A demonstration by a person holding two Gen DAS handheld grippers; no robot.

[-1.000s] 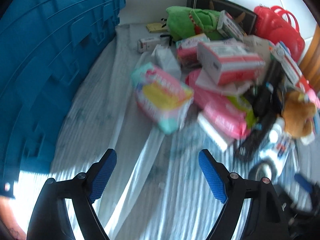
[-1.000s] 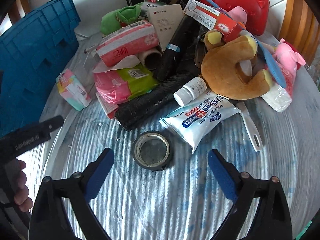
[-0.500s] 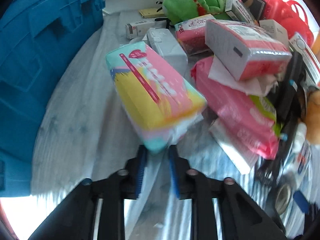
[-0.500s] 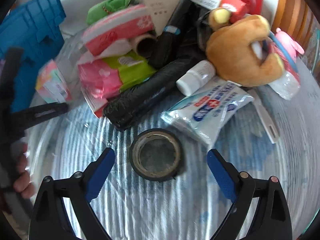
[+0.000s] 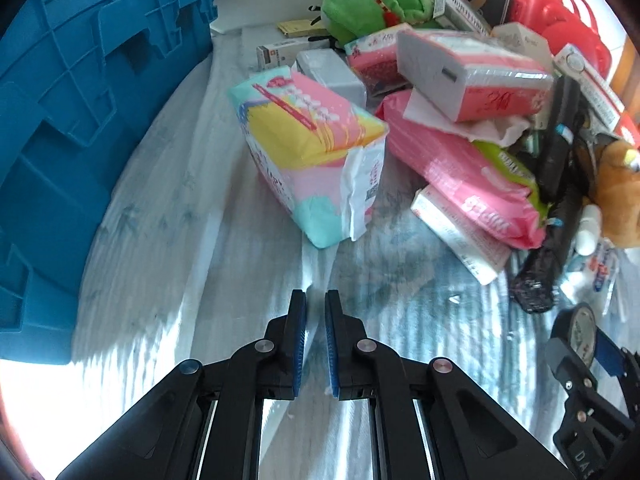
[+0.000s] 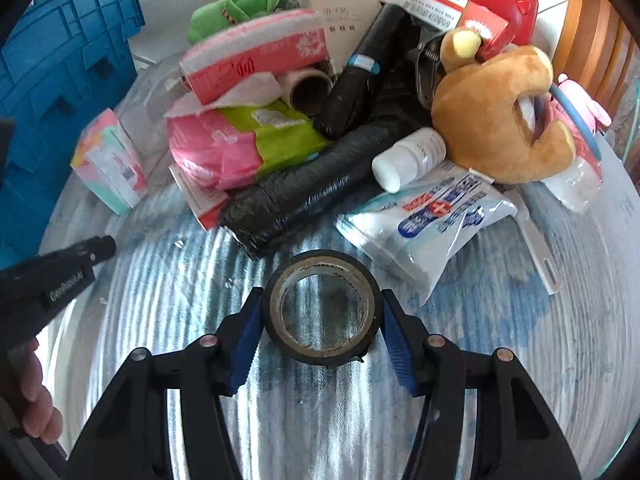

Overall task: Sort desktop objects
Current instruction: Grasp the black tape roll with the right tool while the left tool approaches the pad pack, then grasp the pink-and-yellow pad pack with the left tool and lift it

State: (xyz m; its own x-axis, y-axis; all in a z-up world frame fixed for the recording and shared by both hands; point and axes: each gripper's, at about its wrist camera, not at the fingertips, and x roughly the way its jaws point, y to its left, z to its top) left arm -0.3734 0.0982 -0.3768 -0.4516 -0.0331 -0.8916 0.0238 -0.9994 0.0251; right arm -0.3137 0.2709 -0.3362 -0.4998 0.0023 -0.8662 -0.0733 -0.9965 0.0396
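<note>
Right claw (image 6: 320, 312) grips tape roll (image 6: 320, 307); left claw (image 5: 315, 304) narrow, seemingly empty; clutter beyond.

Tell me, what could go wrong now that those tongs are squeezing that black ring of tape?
The right tongs grip the black tape roll only at its round outer sides, so it might twist or slip out when lifted. The black wrapped roll and the white wipes pack lie just beyond it, so a forward swing might nudge the pile. The left tongs are nearly shut on nothing, near the pastel tissue pack, and could bump it.
</note>
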